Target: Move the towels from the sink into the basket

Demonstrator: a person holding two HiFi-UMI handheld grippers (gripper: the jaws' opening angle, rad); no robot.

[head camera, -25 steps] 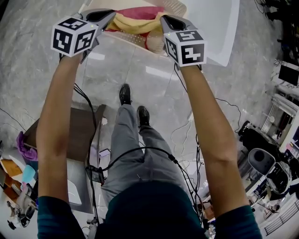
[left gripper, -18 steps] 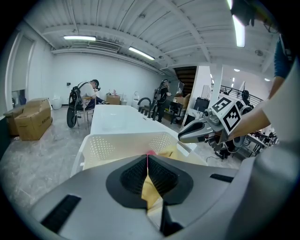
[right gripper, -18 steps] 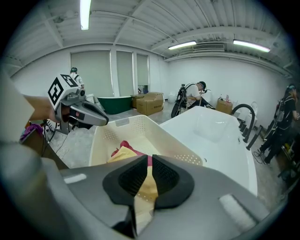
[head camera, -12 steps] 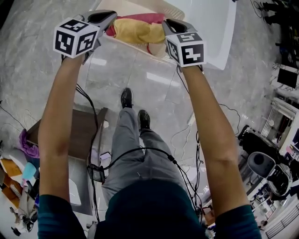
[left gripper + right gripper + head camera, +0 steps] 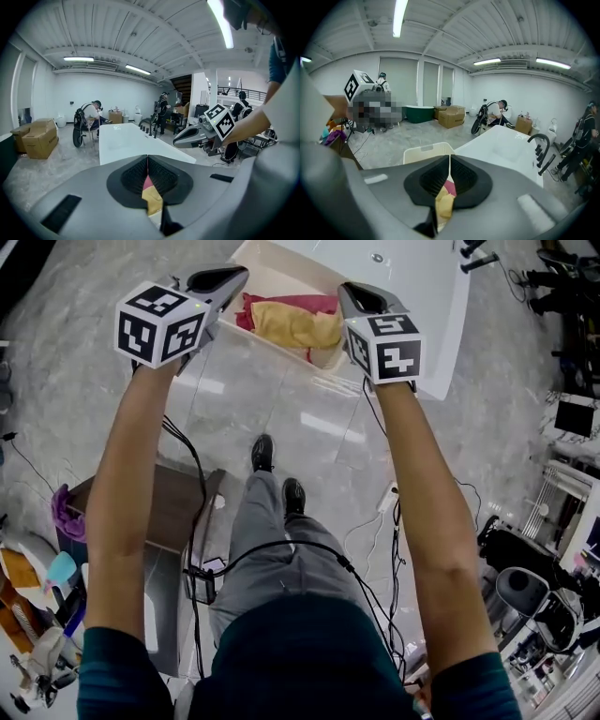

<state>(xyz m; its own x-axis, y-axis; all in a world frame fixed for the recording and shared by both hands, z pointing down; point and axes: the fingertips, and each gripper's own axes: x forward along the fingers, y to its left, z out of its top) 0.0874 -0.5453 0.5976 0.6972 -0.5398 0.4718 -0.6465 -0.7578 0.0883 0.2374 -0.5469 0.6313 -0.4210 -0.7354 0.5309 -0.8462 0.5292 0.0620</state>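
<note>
Cream plastic basket (image 5: 281, 268) had near corners hidden behind left gripper (image 5: 232, 276) and right gripper (image 5: 351, 292), white sink unit (image 5: 427, 296) was cut by top edge

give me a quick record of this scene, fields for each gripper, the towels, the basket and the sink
left gripper: jaws together, nothing clamped, held above the basket's left end
right gripper: jaws together, nothing clamped, held above the basket's right end
yellow towel: lying crumpled in the basket
red towel: in the basket, partly covered by the yellow towel
basket: cream, right beside the sink
sink: white, no towel on the part in view
</note>
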